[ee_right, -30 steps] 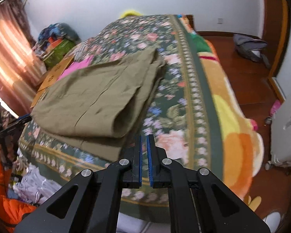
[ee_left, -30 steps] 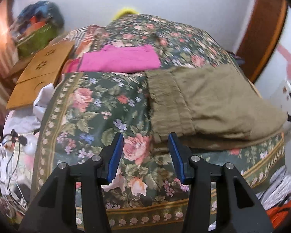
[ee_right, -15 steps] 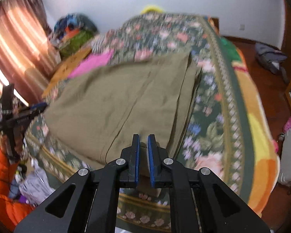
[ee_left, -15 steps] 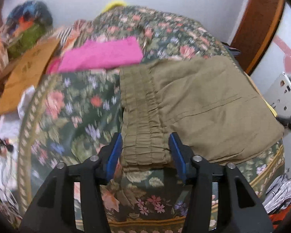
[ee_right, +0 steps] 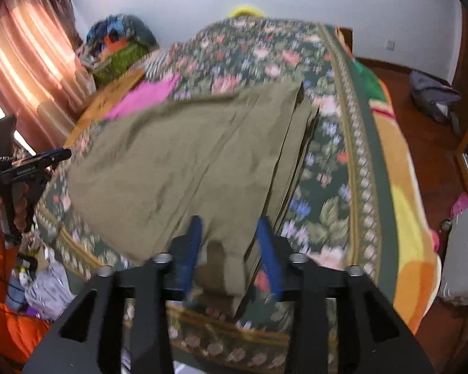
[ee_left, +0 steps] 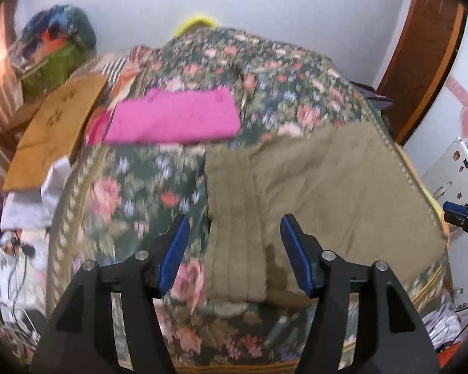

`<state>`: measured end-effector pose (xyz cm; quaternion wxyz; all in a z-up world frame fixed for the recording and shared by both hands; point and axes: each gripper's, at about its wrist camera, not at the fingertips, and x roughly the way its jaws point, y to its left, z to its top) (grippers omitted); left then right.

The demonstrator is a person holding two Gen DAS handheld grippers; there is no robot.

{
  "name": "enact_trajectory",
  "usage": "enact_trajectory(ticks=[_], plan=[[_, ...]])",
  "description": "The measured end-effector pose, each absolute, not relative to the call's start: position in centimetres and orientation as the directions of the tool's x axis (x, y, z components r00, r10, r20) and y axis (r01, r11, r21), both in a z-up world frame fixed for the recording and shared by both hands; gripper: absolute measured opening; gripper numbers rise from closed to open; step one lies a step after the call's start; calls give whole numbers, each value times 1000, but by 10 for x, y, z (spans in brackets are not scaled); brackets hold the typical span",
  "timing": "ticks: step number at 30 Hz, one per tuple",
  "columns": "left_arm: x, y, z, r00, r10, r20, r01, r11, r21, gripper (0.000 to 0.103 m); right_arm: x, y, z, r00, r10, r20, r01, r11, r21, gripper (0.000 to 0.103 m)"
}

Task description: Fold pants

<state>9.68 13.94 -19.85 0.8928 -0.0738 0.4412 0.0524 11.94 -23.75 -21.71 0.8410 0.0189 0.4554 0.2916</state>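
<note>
Both grippers had just been opening: left gripper [ee_left: 235, 254] straddled the waistband corner of the olive pants [ee_left: 321, 193], right gripper [ee_right: 230, 251] the other near corner, pads not pressing. Pants lay folded on the floral bedspread [ee_left: 134, 199]. Risk: pinching only the top layer, so the stack splays. Count: one pants, one pink garment [ee_left: 174, 117], two grippers.

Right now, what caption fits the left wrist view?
Open left gripper, its jaws just widened, straddles the near waistband corner of the folded olive pants on a floral bedspread.
</note>
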Motion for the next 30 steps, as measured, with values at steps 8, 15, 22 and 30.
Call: enact_trajectory(ticks=[8, 15, 22, 30], plan=[[178, 116, -178, 621, -20, -784, -84, 992, -92, 61, 173, -251, -213, 470, 475, -744, -412, 864, 290, 52], [248, 67, -186, 587, -57, -808, 9, 998, -64, 61, 224, -254, -220, 449, 513, -731, -434, 841, 324, 62], [303, 11, -209, 516, -150, -843, 142, 986, -88, 61, 281, -253, -254, 393, 529, -752, -410, 833, 371, 62], [328, -31, -256, 393, -182, -901, 220, 970, -100, 61, 332, -253, -292, 258, 620, -741, -359, 773, 523, 62]])
